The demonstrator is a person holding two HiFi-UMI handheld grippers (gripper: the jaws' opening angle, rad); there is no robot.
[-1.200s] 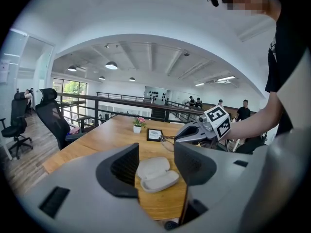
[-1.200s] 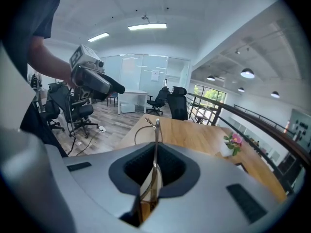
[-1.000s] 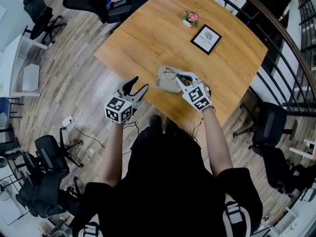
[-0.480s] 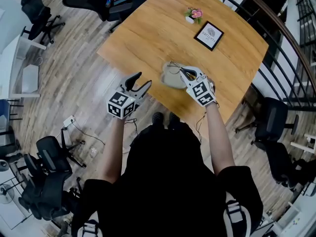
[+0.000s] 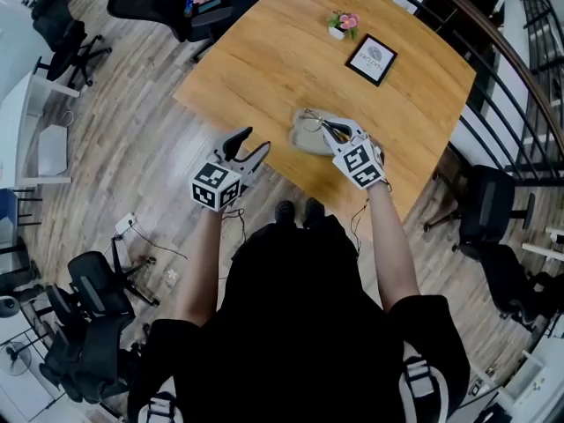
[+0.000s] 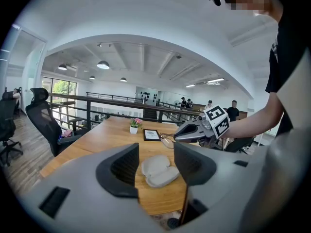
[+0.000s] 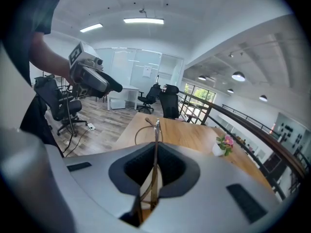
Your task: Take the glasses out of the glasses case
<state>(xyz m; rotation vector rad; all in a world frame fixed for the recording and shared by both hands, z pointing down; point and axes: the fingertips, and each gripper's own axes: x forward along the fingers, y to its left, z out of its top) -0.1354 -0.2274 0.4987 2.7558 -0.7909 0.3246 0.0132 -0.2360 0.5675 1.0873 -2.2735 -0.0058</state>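
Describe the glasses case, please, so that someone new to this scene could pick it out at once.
Start at the wooden table. Near its edge closest to the person, by the right gripper, lies the glasses case. It is the pale, oval clamshell lying open and flat, unlike the dark framed card and small flower pot at the far side.

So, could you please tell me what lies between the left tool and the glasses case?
Only bare table: the left gripper view shows plain wood between the open left tool and the open glasses case. The head view agrees.
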